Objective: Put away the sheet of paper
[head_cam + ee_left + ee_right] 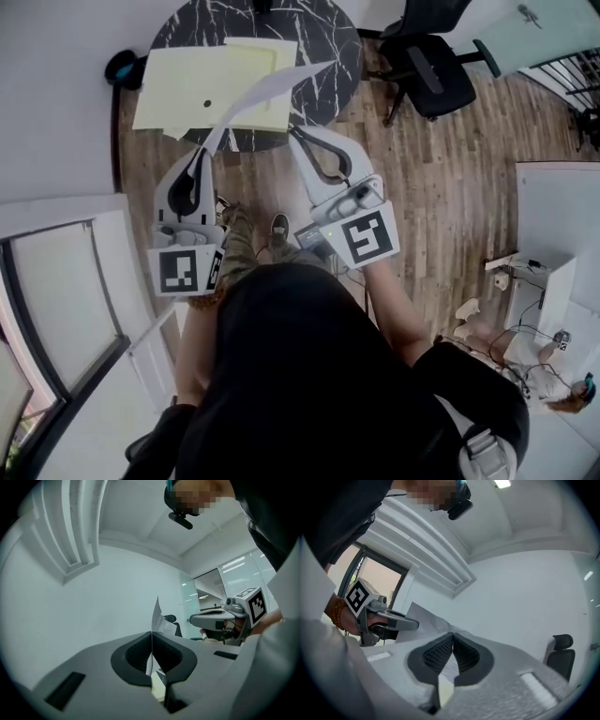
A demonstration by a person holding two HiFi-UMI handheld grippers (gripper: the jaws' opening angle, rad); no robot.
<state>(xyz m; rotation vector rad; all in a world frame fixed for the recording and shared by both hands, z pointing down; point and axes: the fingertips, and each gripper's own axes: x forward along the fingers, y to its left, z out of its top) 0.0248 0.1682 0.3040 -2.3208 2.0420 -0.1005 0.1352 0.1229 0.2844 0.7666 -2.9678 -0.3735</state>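
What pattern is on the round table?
The table is black with thin white veins, like marble. It shows best in the head view.

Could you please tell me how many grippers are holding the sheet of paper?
2. The left gripper is shut on the left end of the sheet of paper, and the right gripper is shut on its right end, both by the round table.

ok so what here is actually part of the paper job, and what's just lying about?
Job:
- sheet of paper
- left gripper and right gripper, both shut on it
- pale yellow sheets on the round table, possibly its destination

Lying about:
- office chair
- white desk
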